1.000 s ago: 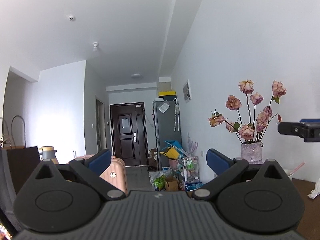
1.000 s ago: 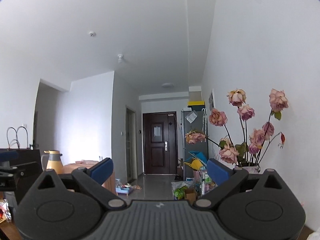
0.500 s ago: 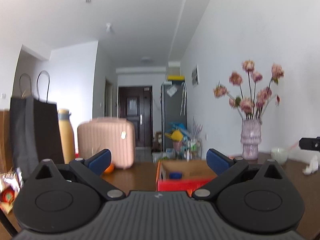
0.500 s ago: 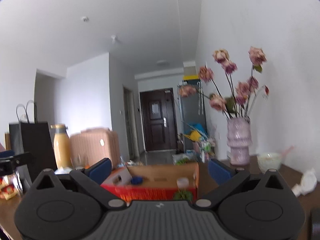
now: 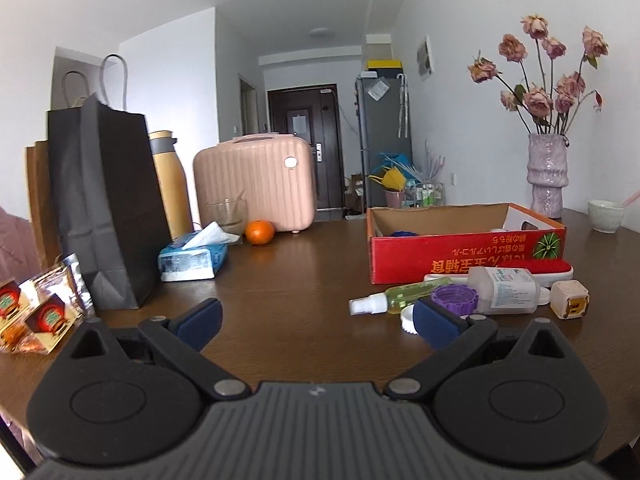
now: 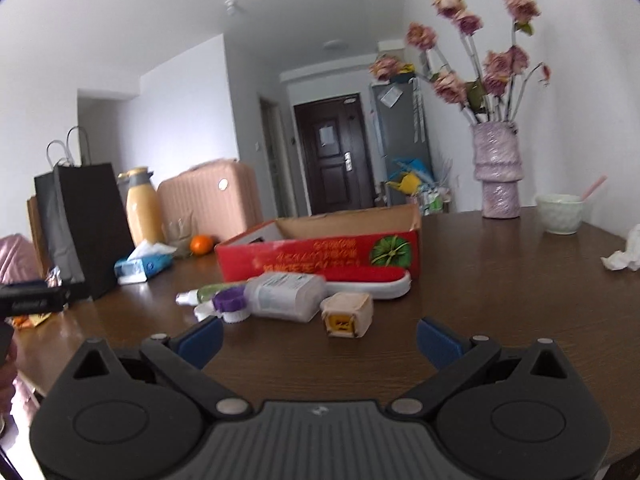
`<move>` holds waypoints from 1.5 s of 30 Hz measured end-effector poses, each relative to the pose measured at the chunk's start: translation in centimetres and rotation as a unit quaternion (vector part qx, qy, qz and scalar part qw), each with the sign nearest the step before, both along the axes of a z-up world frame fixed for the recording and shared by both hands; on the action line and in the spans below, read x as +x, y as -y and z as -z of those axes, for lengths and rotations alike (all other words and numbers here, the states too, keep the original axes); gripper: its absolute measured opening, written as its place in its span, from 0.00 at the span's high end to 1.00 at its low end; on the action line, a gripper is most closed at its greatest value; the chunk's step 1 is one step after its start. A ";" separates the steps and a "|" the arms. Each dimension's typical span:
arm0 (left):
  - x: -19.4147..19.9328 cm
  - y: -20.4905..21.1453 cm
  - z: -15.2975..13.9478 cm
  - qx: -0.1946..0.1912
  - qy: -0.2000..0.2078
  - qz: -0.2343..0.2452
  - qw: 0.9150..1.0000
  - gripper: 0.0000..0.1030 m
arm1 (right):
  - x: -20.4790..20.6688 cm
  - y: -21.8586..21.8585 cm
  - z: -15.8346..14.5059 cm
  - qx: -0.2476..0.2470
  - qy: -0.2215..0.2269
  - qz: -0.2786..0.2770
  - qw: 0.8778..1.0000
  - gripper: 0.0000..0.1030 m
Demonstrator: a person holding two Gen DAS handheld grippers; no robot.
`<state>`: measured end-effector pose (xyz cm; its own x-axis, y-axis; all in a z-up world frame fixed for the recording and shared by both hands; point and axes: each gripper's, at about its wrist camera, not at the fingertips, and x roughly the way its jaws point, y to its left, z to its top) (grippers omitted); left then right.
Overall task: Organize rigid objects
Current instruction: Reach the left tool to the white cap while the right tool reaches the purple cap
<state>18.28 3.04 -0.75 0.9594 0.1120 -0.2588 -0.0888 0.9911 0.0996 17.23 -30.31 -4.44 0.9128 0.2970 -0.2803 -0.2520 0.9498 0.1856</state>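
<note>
A red cardboard box [image 5: 466, 254] [image 6: 320, 258] stands open on the brown table [image 5: 288, 292]. In front of it lie a clear bottle with a purple cap [image 5: 500, 290] [image 6: 280, 296], a small green spray bottle [image 5: 394, 298] [image 6: 200, 294], a white cap [image 5: 408, 318], a beige cube [image 5: 569, 304] [image 6: 347, 315] and a red-and-white flat item [image 6: 370, 280]. My left gripper [image 5: 316, 322] is open and empty, left of the pile. My right gripper [image 6: 320, 338] is open and empty, just in front of the cube.
A black paper bag [image 5: 104, 208], yellow flask [image 5: 170, 184], pink case [image 5: 256, 184], tissue pack [image 5: 194, 258], orange [image 5: 259, 232] and snack packets [image 5: 36, 316] stand at the left. A flower vase [image 6: 498, 172], white bowl [image 6: 560, 214] and crumpled tissue [image 6: 624, 254] are at the right.
Both grippers have tilted down from the ceiling and wall toward the table; the box and the loose objects have come into view. Both stay open.
</note>
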 end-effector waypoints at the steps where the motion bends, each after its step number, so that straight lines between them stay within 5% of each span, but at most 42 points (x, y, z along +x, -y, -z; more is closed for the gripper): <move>1: 0.4 0.2 -0.1 -0.001 -0.001 0.001 1.000 0.00 | 0.2 -0.2 0.1 -0.003 0.000 -0.004 1.000 0.00; 17: 9.0 2.9 2.5 0.017 -0.094 0.059 0.994 0.00 | 7.0 -1.5 0.4 -0.028 -0.061 0.007 0.998 0.02; 24: 12.9 1.0 2.5 -0.040 -0.115 0.053 0.991 0.05 | 10.4 -4.1 -0.7 -0.043 -0.067 -0.041 0.996 0.12; 28: 14.2 0.5 2.9 -0.078 -0.135 0.099 0.983 0.05 | 12.1 -6.6 -0.6 -0.066 -0.073 -0.062 0.993 0.18; 33: 15.7 2.5 3.5 -0.031 -0.148 0.130 0.980 0.24 | 13.5 -7.5 -0.9 -0.065 -0.076 -0.061 0.993 0.32; 39: 17.3 2.3 4.7 -0.056 -0.191 0.156 0.967 0.33 | 13.7 -9.3 -1.3 -0.057 -0.078 -0.129 0.987 0.41; 42: 17.7 2.3 5.0 -0.058 -0.200 0.167 0.964 0.57 | 14.6 -10.4 -0.9 -0.050 -0.095 -0.143 0.984 0.47; 45: 17.4 2.2 4.9 -0.047 -0.195 0.170 0.965 0.61 | 15.6 -11.3 -0.6 -0.039 -0.106 -0.151 0.982 0.49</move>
<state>35.65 0.80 -5.62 0.7637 -0.2332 -0.6020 0.2690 0.9626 -0.0316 32.81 -19.05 -3.86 0.7049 0.5162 -0.4865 -0.4885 0.8506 0.1947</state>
